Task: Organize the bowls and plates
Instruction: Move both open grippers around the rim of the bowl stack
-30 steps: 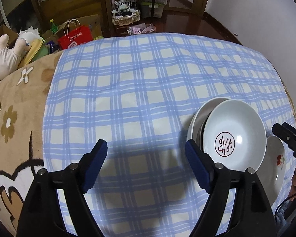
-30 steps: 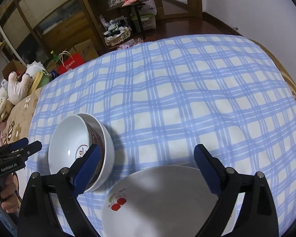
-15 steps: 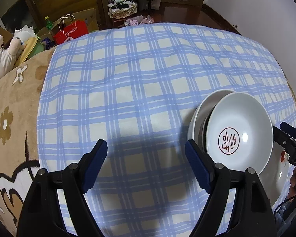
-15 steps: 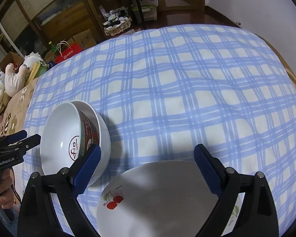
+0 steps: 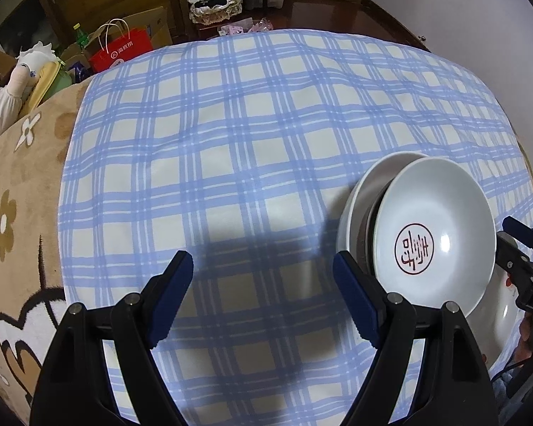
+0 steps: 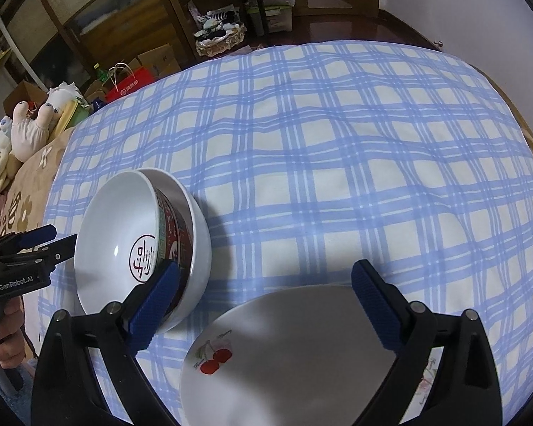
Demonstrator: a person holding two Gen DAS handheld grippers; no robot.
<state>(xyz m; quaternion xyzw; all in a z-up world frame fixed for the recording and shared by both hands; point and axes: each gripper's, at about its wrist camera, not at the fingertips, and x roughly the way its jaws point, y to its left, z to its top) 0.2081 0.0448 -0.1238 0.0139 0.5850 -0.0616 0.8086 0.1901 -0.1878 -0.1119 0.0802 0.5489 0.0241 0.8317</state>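
Note:
A white bowl with a red seal [image 5: 433, 238] leans tilted inside a larger white bowl [image 5: 369, 181] on the blue checked cloth [image 5: 231, 142]. In the right wrist view the seal bowl [image 6: 120, 234] shows a red patterned outside against the outer bowl [image 6: 200, 234]. A white plate with cherries [image 6: 284, 351] lies just beside them, under my right gripper [image 6: 266, 273], which stands open above it. My left gripper [image 5: 263, 266] is open over bare cloth, left of the bowls. Each gripper shows at the other view's edge: left gripper [image 6: 65, 234], right gripper [image 5: 506, 229].
A brown flowered blanket [image 5: 17, 213] lies under the cloth at the left. Plush toys [image 6: 28, 131], a red bag [image 5: 124, 49] and boxes stand beyond the far left edge. A hand [image 6: 3, 340] holds the left gripper's handle. A white wall is on the right.
Both views have shifted slightly as the grippers tipped. The bowls and plate have not moved, and both pairs of jaws stand as wide as before.

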